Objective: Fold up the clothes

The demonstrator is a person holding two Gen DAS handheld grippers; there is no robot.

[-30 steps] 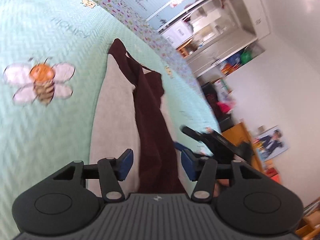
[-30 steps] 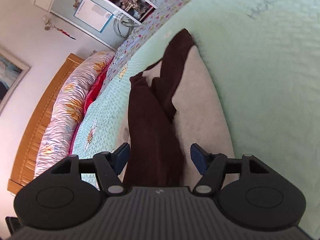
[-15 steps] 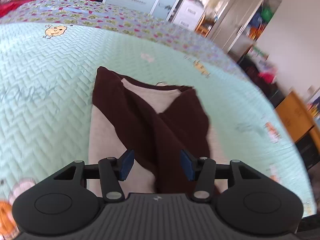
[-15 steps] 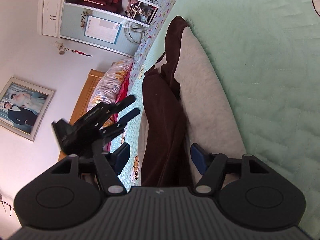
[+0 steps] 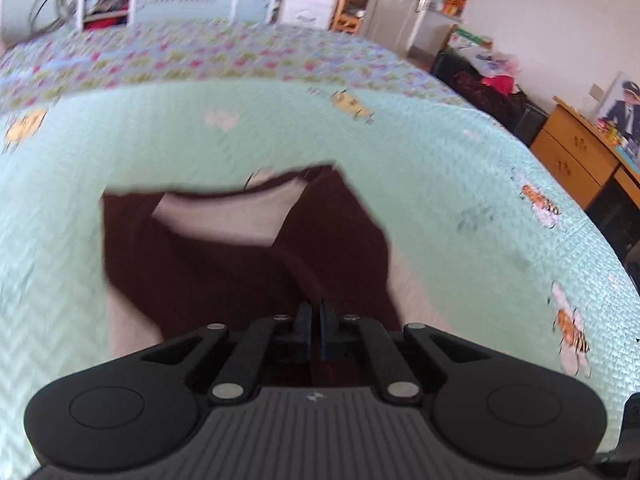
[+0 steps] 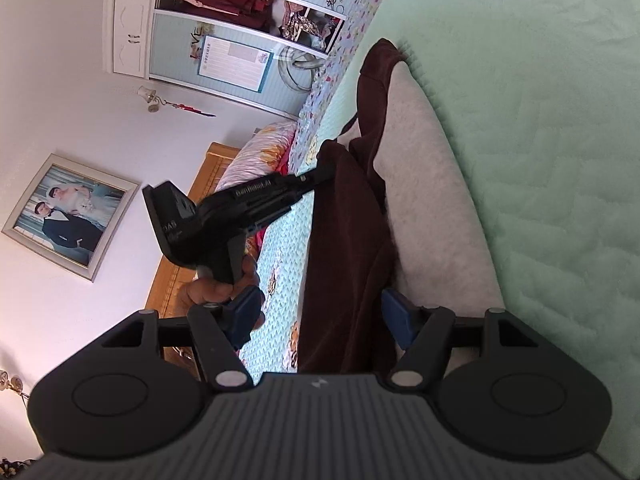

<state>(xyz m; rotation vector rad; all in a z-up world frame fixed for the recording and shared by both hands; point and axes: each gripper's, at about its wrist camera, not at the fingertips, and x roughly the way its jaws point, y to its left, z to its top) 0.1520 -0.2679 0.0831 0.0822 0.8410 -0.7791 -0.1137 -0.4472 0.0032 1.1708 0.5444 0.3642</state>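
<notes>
A grey sweater (image 5: 224,216) with dark brown sleeves (image 5: 224,264) lies flat on the mint-green bedspread (image 5: 440,184), both sleeves folded across its body. My left gripper (image 5: 314,320) is low over the crossed sleeves, its jaws closing to a thin slit pinched on brown fabric. The right wrist view shows the left gripper (image 6: 326,171) with its tips on the edge of the brown sleeve (image 6: 344,240), held by a hand (image 6: 216,288). My right gripper (image 6: 320,318) stands open at the sweater's near end. The sleeve runs between its blue fingers, which do not press it. The grey body (image 6: 432,200) lies to the right.
Wardrobe shelves (image 6: 224,40) stand beyond the bed. Pillows (image 6: 256,156) lie against a wooden headboard (image 6: 208,168) under a framed photo (image 6: 68,216). A wooden dresser (image 5: 576,152) stands off the bed's right side. Bedspread extends on all sides of the sweater.
My left gripper swung round over the sweater, rolled level, and its jaws went from open to shut on the brown sleeve. The right gripper tilted a little and stayed open.
</notes>
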